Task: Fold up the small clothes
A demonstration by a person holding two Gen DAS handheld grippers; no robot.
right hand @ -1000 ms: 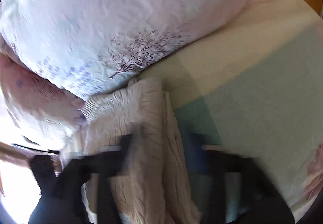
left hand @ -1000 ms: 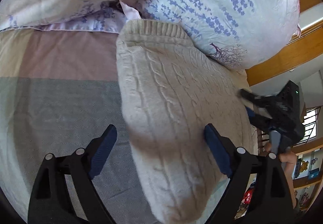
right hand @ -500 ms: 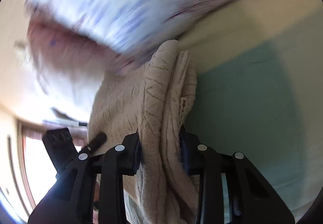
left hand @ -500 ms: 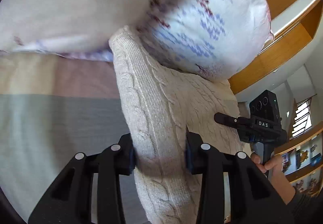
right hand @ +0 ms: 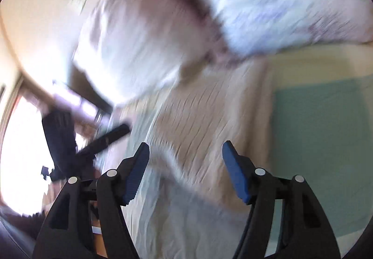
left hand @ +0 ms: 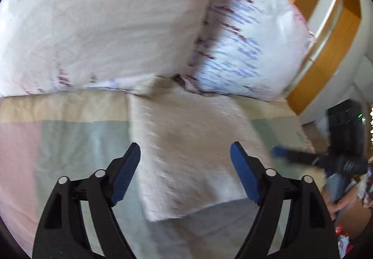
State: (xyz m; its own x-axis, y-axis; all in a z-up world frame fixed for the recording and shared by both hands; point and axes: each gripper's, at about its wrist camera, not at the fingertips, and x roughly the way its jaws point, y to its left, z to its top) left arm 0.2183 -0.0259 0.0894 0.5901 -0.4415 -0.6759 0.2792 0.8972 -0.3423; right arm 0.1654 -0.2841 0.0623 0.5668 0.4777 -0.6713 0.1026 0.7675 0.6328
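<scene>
A cream cable-knit sweater (left hand: 188, 149), folded into a rectangle, lies flat on the bed below the pillows; it also shows in the right wrist view (right hand: 205, 123). My left gripper (left hand: 185, 165) is open and empty, its blue pads wide apart above the sweater's near half. My right gripper (right hand: 185, 163) is open and empty over the sweater's near edge. The right gripper also shows at the right edge of the left wrist view (left hand: 279, 151), just off the sweater's right side. Both views are blurred by motion.
Two floral pillows (left hand: 112, 25) (left hand: 247, 44) lie against the sweater's far edge. The bedspread (left hand: 65, 142) has pastel pink, green and cream blocks. A wooden headboard rail (left hand: 326, 49) runs at the right. A bright window (right hand: 21, 154) is left of the bed.
Both grippers were shut on the sweater's folded edge half a second ago; both have opened and pulled back. The sweater now lies flat on the bed.
</scene>
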